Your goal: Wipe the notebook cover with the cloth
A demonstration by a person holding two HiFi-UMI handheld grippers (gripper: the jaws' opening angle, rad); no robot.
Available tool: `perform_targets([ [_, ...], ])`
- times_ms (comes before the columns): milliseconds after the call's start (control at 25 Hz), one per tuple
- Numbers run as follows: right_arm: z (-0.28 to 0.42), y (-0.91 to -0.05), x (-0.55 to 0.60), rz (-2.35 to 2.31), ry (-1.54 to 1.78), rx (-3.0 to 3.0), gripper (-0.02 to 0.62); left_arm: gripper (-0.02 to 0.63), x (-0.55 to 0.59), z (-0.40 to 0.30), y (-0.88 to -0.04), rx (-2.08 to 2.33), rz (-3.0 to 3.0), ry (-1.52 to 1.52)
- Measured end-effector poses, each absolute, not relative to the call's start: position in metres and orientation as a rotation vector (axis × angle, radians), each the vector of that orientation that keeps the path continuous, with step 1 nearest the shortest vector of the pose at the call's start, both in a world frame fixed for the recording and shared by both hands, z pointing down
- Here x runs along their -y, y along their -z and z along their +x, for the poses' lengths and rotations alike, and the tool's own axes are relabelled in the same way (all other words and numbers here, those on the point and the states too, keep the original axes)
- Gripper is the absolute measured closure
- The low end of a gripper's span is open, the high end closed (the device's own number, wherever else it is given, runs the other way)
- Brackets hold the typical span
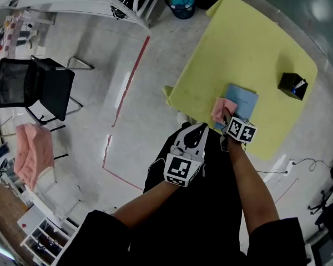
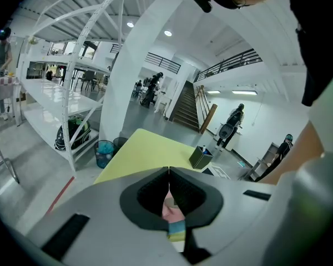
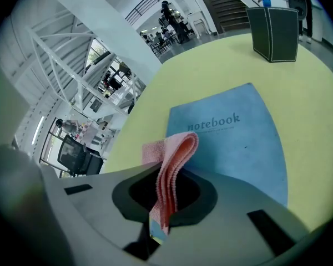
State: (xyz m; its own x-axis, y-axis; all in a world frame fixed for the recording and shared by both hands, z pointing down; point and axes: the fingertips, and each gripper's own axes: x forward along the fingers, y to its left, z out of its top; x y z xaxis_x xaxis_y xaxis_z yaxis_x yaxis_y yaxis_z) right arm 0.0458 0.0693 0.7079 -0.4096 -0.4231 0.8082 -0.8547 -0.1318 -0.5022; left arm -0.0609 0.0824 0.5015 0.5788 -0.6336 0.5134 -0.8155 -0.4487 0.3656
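Observation:
A blue notebook (image 3: 230, 137) lies flat on the yellow table (image 3: 299, 87), its cover up, near the table's front edge (image 1: 244, 98). My right gripper (image 3: 169, 190) is shut on a folded pink cloth (image 3: 172, 162), which sticks up between the jaws just short of the notebook's near end. In the head view the pink cloth (image 1: 223, 110) hangs over the notebook's near left corner, ahead of the right gripper (image 1: 228, 122). My left gripper (image 1: 195, 133) is held low, off the table by my body, with its jaws shut and nothing between them (image 2: 168, 173).
A dark pen holder box (image 1: 292, 85) stands on the table's far right part (image 3: 275, 32). Bins (image 1: 182, 1) stand on the floor beyond the table. A black chair (image 1: 36, 86) with a pink cloth (image 1: 33, 151) nearby is at the left. White shelving (image 2: 55, 93) stands at left.

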Motion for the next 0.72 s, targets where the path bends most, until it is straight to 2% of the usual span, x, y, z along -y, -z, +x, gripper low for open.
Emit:
perform_targets([
  [720, 0.08, -0.708, -0.086, 1.46, -1.55, 1.736, 0.558, 0.591, -0.094, -0.025, -0.499, 1.069, 2.256, -0.422],
])
